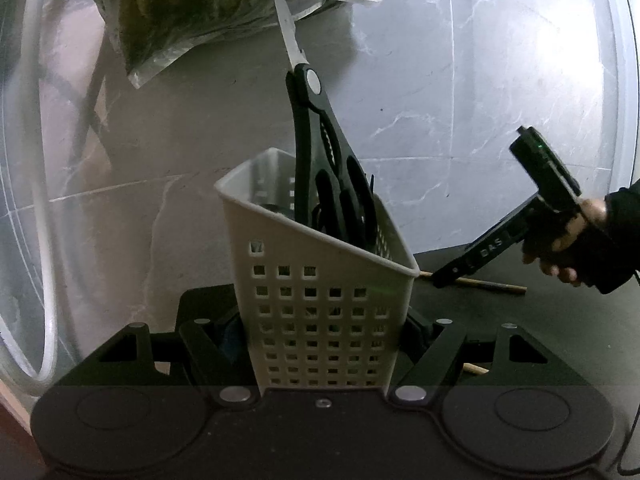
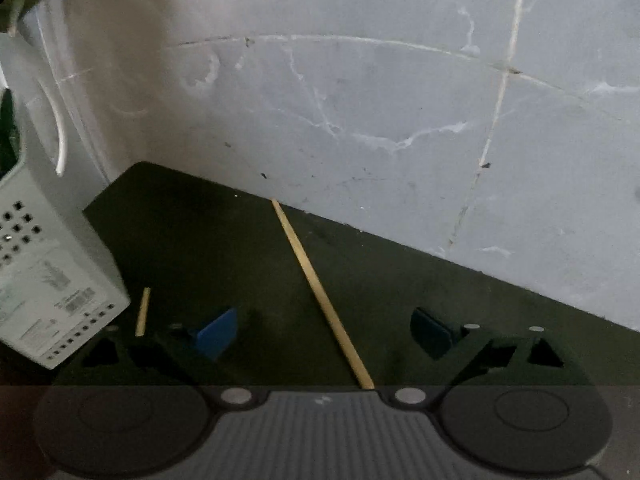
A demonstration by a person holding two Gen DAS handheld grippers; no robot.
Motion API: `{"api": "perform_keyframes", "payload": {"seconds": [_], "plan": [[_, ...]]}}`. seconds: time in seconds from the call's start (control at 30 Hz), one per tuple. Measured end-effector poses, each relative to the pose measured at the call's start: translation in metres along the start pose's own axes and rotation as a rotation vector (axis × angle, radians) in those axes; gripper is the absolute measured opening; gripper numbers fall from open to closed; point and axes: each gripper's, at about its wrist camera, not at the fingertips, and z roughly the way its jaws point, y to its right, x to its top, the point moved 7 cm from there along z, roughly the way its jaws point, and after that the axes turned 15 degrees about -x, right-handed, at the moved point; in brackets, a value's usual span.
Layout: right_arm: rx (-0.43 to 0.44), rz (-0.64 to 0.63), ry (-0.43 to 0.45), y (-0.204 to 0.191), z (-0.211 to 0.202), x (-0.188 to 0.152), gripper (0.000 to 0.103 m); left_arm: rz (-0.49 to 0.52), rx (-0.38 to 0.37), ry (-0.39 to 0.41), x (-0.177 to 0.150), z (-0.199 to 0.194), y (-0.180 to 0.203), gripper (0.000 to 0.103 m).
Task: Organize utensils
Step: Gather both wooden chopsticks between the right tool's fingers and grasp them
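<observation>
Scissors [image 1: 320, 152] stowed in caddy [image 1: 320, 288] clamped between left gripper [image 1: 324, 332] jaws | right gripper [image 2: 324, 332] spread, empty | chopstick [image 2: 320, 296] loose between jaws, second chopstick [image 2: 143, 312] left | roughly midway

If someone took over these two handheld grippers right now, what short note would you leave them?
Left gripper: shut on the white perforated plastic utensil holder, which is tilted.
Right gripper: open, empty, above the long wooden chopstick on the dark tabletop.
Done: black-handled scissors stand in the holder, blades up.
Left: that chopstick, plus a second wooden stick beside the holder.
</observation>
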Motion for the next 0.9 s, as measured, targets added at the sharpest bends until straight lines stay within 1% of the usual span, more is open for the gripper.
{"api": "perform_keyframes", "payload": {"seconds": [0.17, 0.3, 0.37, 0.4, 0.43, 0.47, 0.5, 0.53, 0.67, 0.73, 0.9], "plan": [[0.006, -0.002, -0.02, 0.001, 0.008, -0.009, 0.095, 0.0, 0.007, -0.002, 0.001, 0.002, 0.002, 0.076], [0.008, 0.002, -0.033, -0.001, 0.01, -0.015, 0.088, -0.001, 0.01, -0.003, 0.002, 0.002, 0.003, 0.076], [-0.013, -0.007, -0.024, -0.002, 0.009, -0.015, 0.079, -0.001, 0.01, -0.003, 0.002, 0.002, 0.003, 0.076], [-0.02, -0.003, -0.02, -0.001, 0.008, -0.015, 0.067, -0.001, 0.01, -0.003, 0.002, 0.002, 0.002, 0.076], [-0.024, 0.004, -0.014, 0.0, 0.006, -0.015, 0.048, -0.001, 0.009, -0.003, 0.002, 0.003, 0.003, 0.076], [-0.03, 0.007, -0.014, 0.001, 0.004, -0.015, 0.038, -0.001, 0.009, -0.003, 0.002, 0.002, 0.002, 0.076], [-0.037, 0.011, -0.02, 0.001, 0.004, -0.016, 0.022, -0.001, 0.009, -0.003, 0.002, 0.002, 0.002, 0.076], [-0.039, 0.015, -0.028, 0.002, 0.002, -0.019, 0.014, -0.001, 0.008, -0.002, 0.002, 0.002, 0.002, 0.076], [-0.023, 0.023, -0.06, 0.002, -0.017, -0.039, 0.008, -0.001, 0.004, 0.003, 0.001, 0.002, 0.002, 0.076], [-0.009, 0.022, -0.076, -0.004, -0.028, -0.052, 0.007, 0.002, 0.002, 0.006, 0.0, 0.001, 0.002, 0.076], [0.015, -0.043, -0.097, -0.029, -0.062, -0.087, 0.007, 0.003, -0.005, 0.015, -0.002, -0.002, 0.0, 0.076]]}}
